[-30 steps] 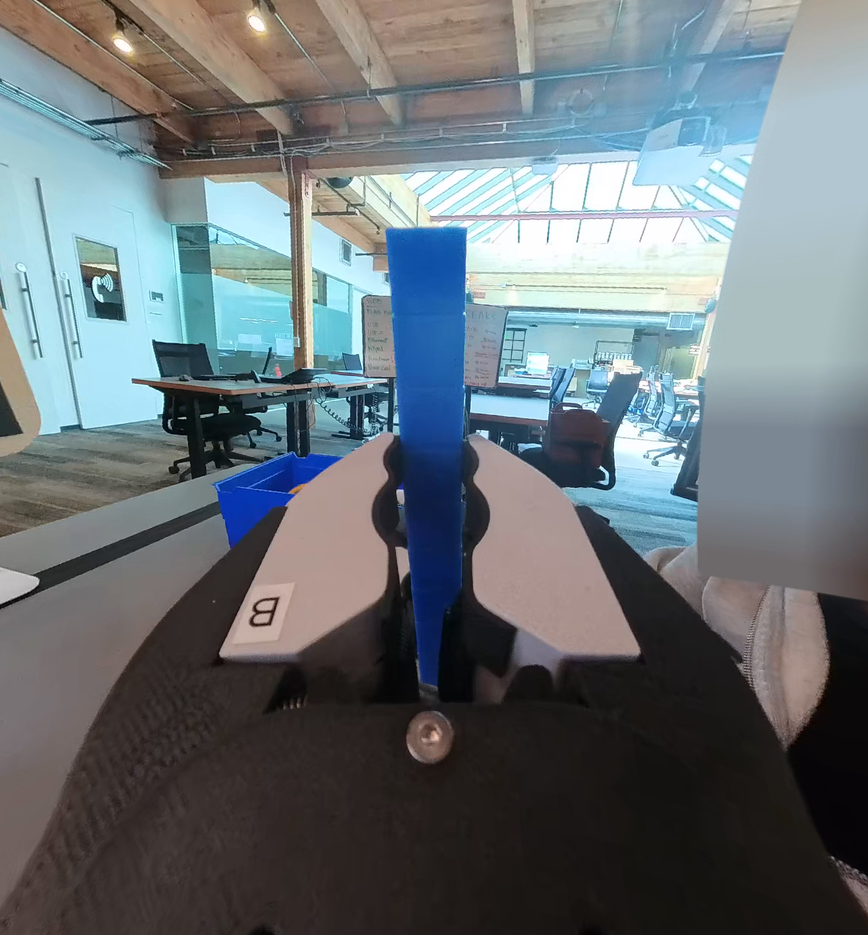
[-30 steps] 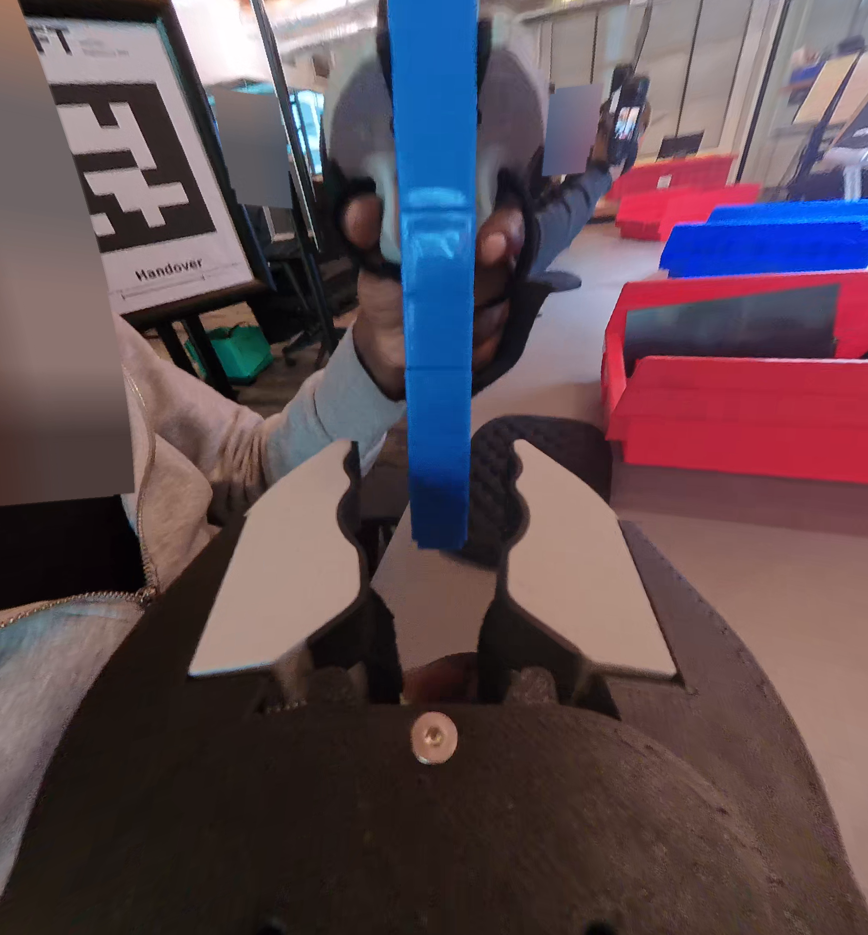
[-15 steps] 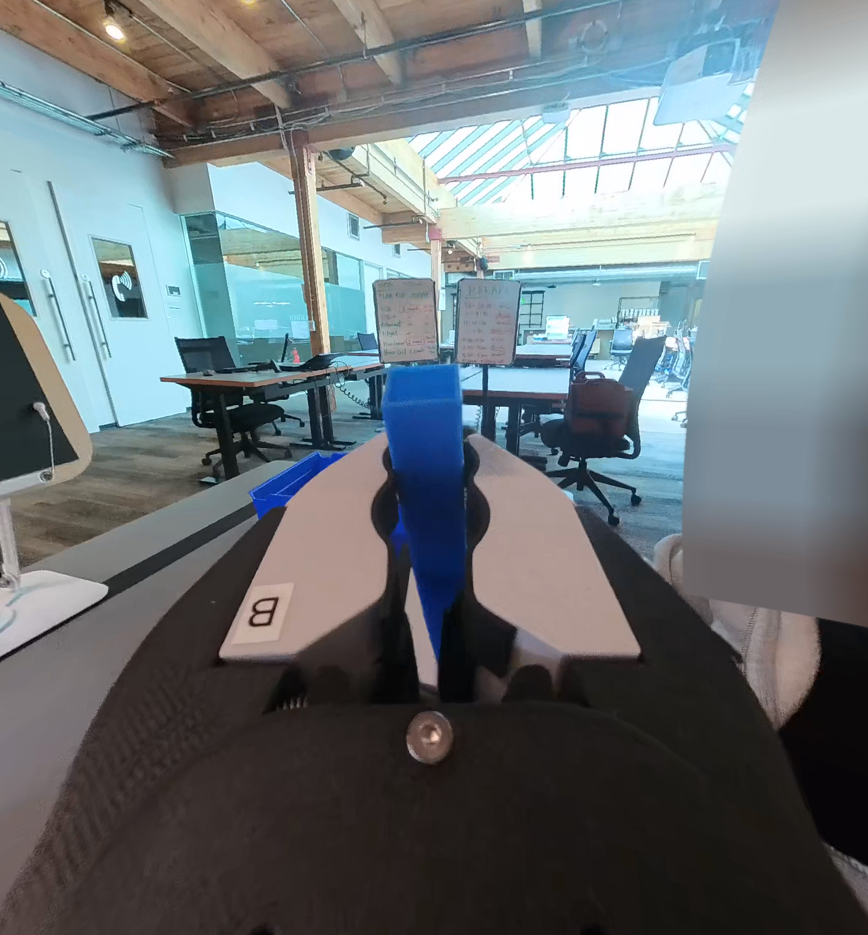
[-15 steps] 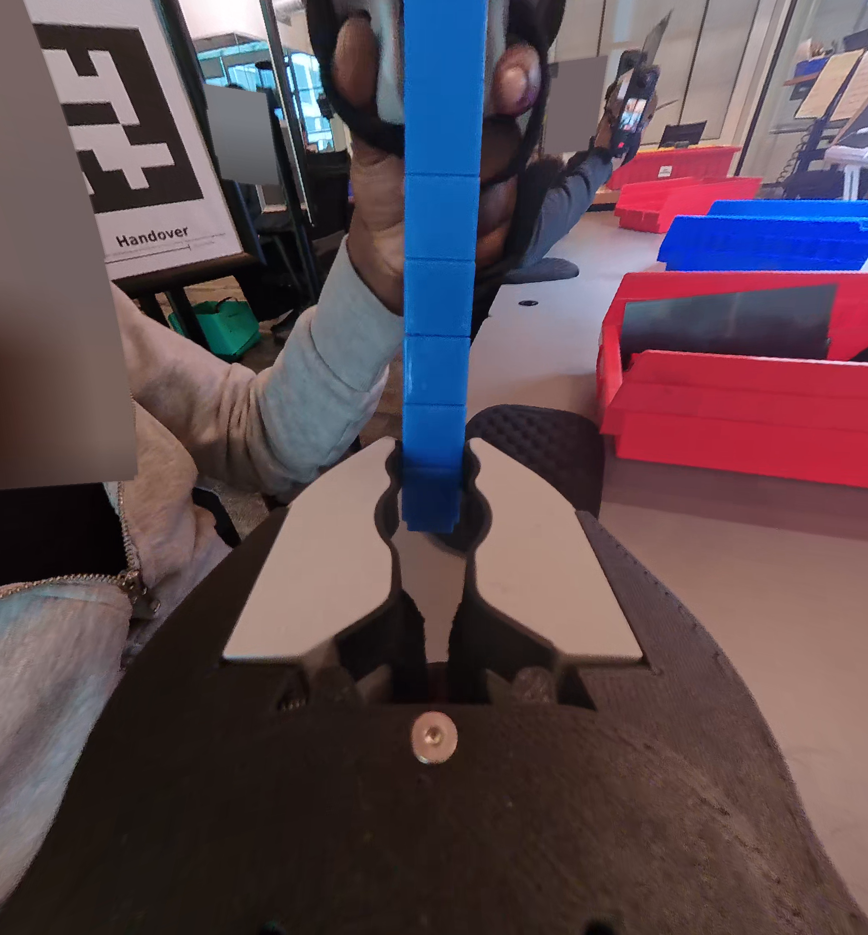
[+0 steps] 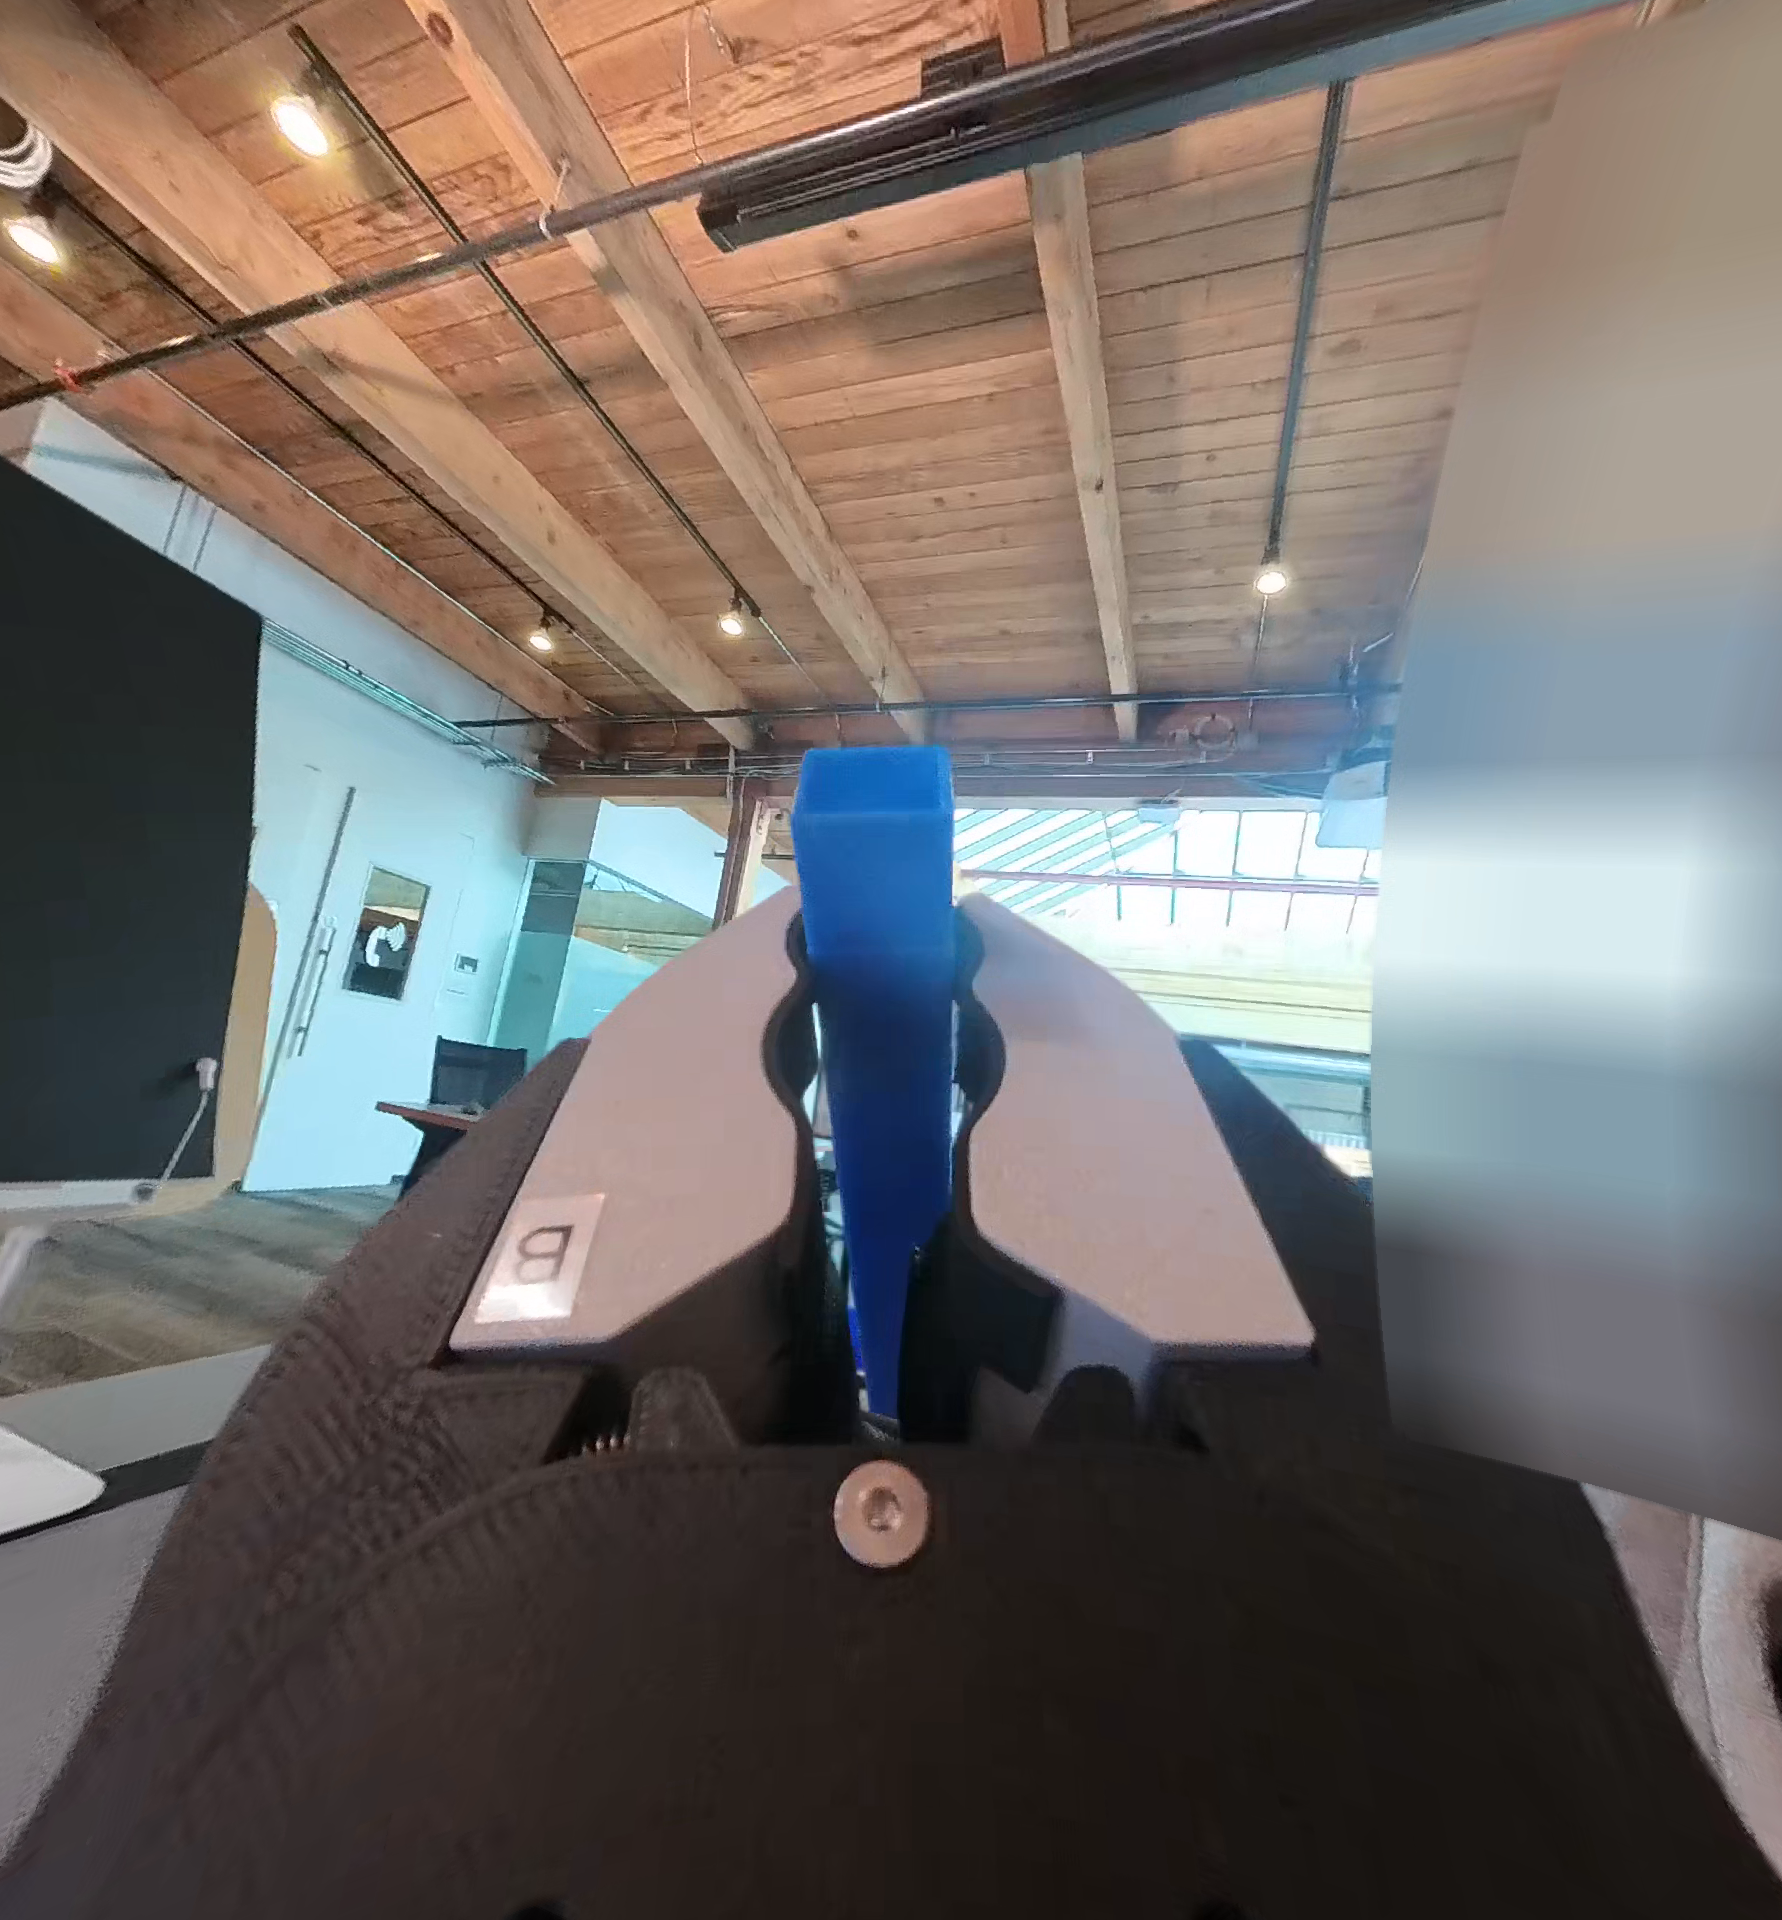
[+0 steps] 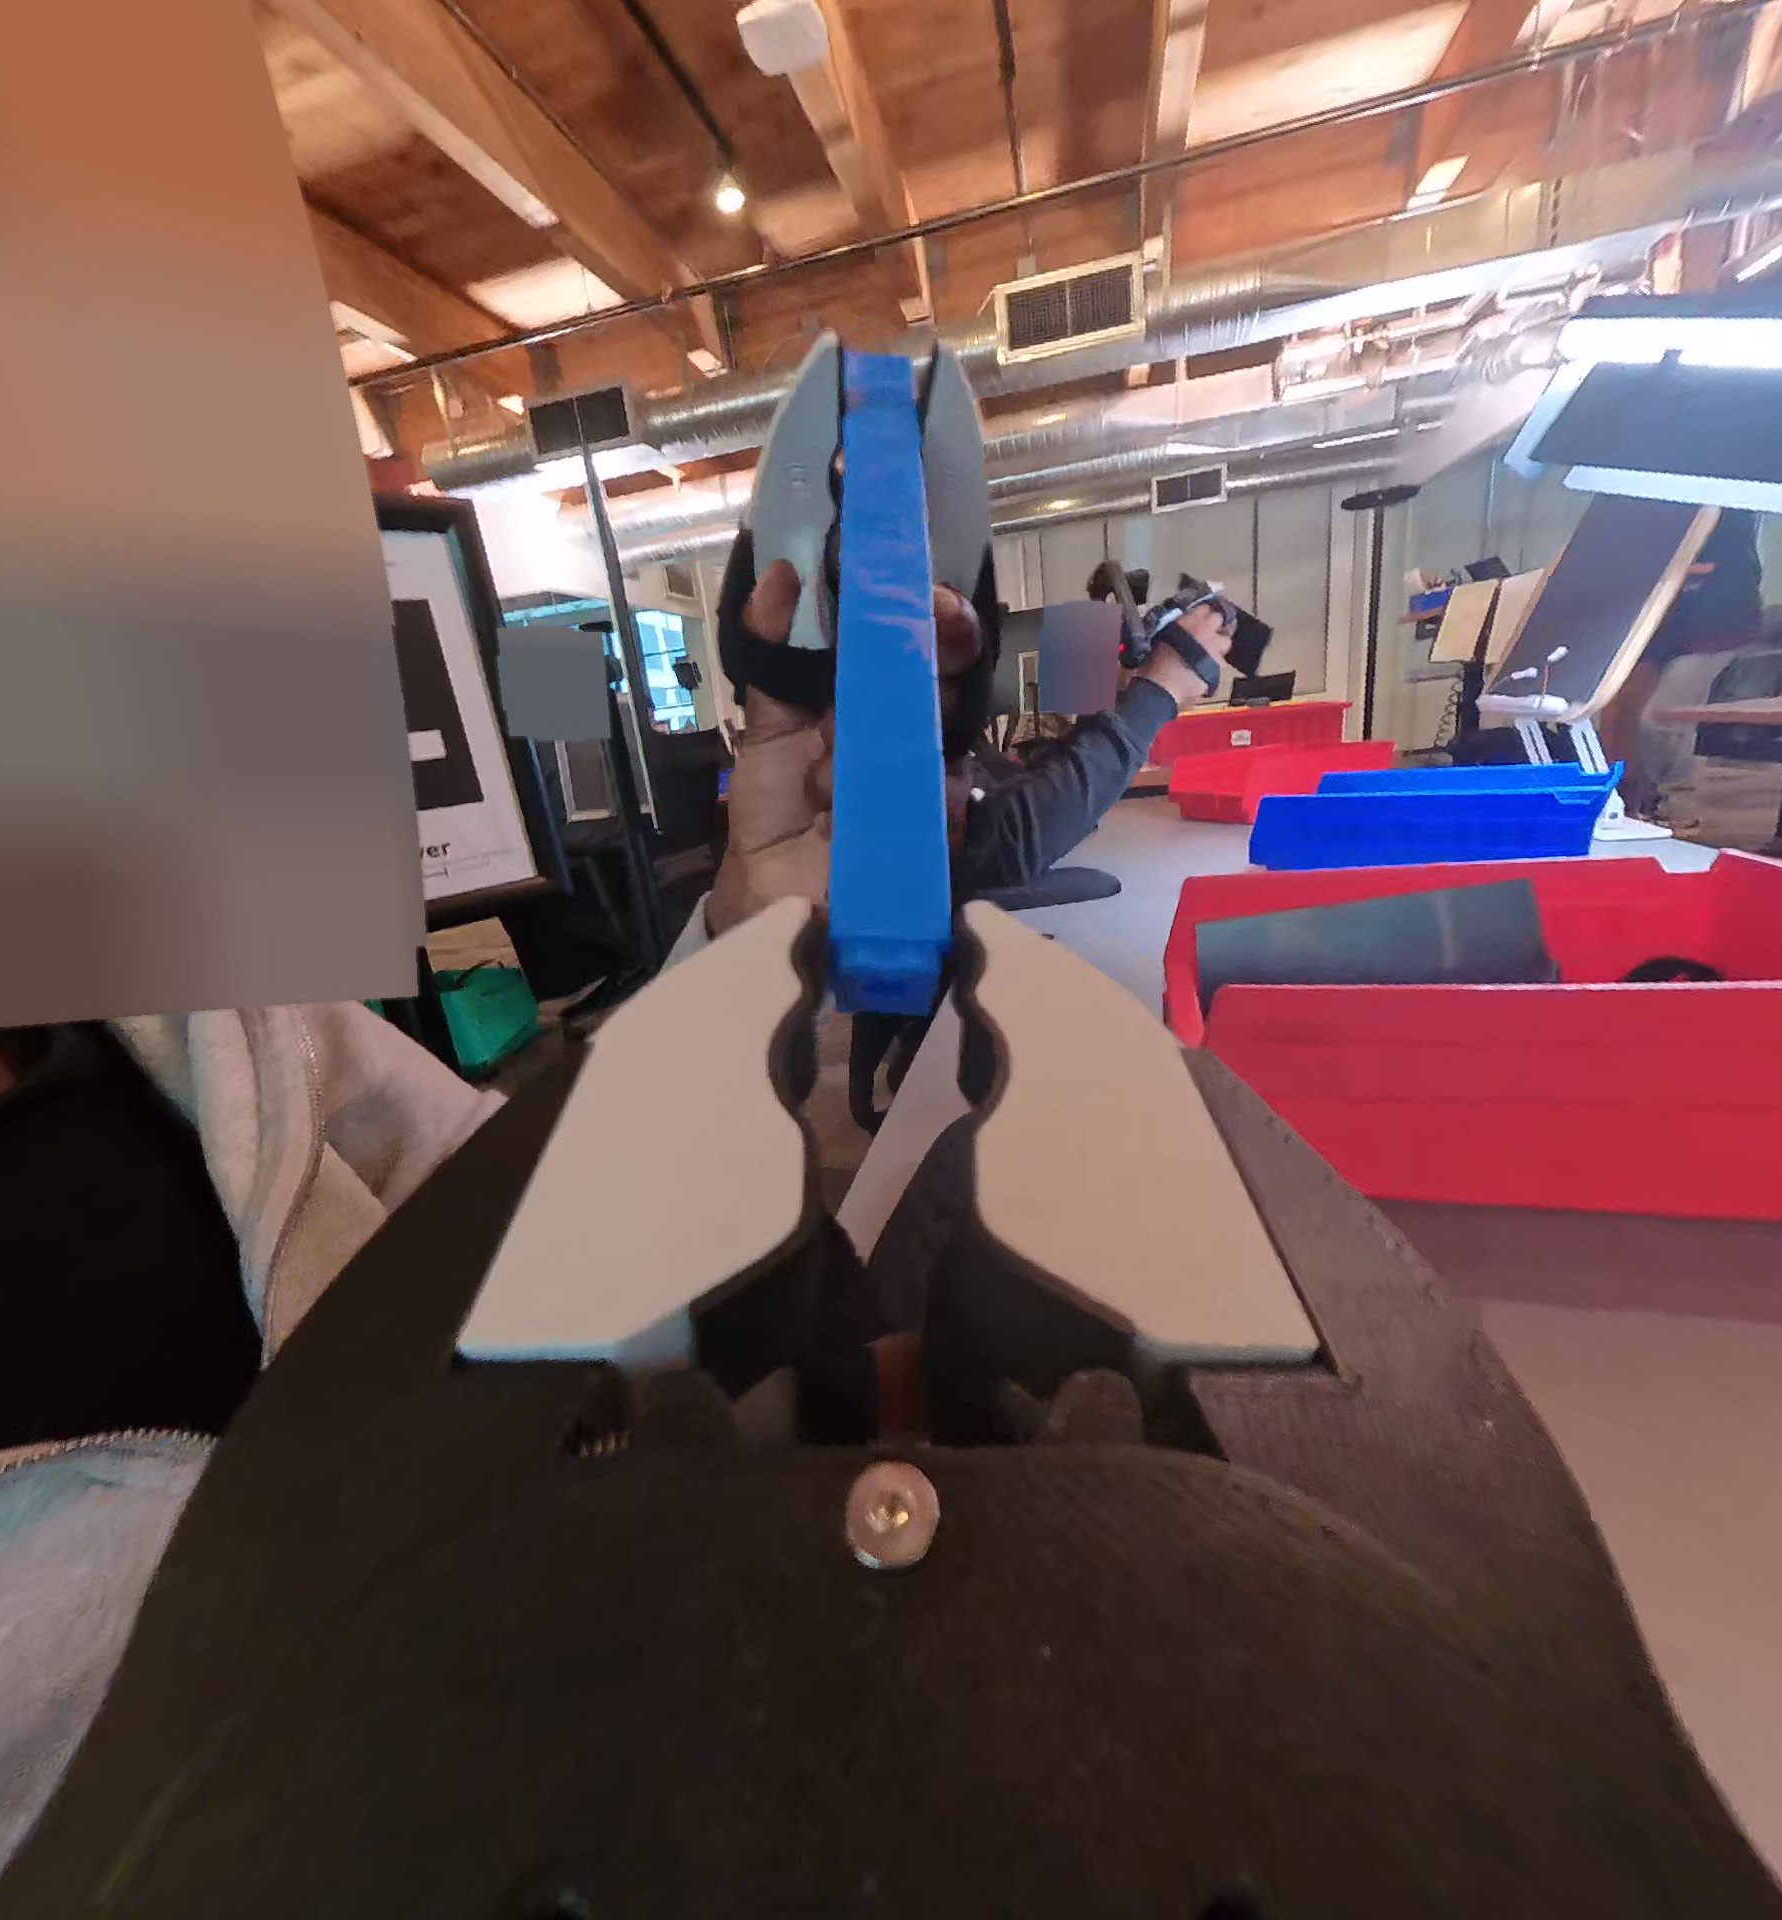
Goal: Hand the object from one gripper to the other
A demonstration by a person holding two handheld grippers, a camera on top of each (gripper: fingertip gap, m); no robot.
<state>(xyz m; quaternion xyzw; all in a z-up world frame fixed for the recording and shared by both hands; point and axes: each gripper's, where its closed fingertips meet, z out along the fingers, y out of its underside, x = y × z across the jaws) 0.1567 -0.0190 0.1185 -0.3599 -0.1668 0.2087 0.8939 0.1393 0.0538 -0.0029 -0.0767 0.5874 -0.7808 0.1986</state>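
Blue bar [image 5: 874,997] lower end hidden between left gripper [image 5: 874,935] fingers in left wrist view. Right wrist view: bar blurred by motion, far end buried in left gripper; red bin [image 6: 1489,1122] cut off at right edge, contents unclear.

Red bins [image 6: 1510,1091] sit on the grey table [image 6: 1645,1455], blue bins [image 6: 1427,821] farther back. Wooden ceiling beams [image 5: 658,312] run overhead. A black panel [image 5: 76,831] stands at the left.

Left claw [image 5: 876,935] clamped, right claw [image 6: 882,961] clamped
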